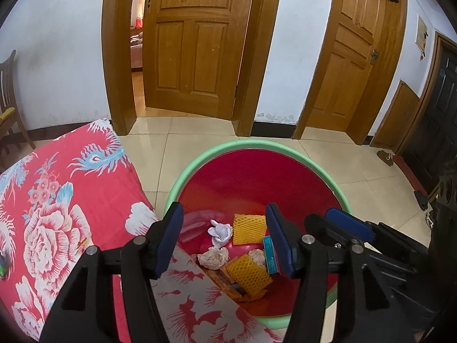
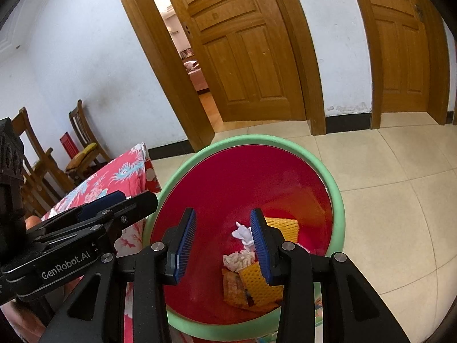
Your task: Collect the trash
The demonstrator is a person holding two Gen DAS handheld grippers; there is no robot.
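Down in the red bin [image 1: 257,177], trash [image 1: 220,233] well beneath both grippers' wide-spread, empty fingers [image 1: 168,237].

We are seeing a bin [image 1: 258,145] with a mint-green rim and deep red inside. In it we are noting white tissue [image 1: 219,232], two yellow net-patterned foam sleeves [image 1: 249,227], a teal box [image 1: 270,254], beige crumpled paper [image 1: 213,257] and an orange wrapper [image 2: 234,288]. The cloth [image 1: 68,200] is showing red with white peonies and blue feathers. Both grippers, left [image 1: 225,240] and right [image 2: 222,247], are showing black frames with blue ribbed pads [image 2: 187,245]. Doors [image 1: 194,43] are honey-brown; floor tiles [image 2: 385,185] are cream.
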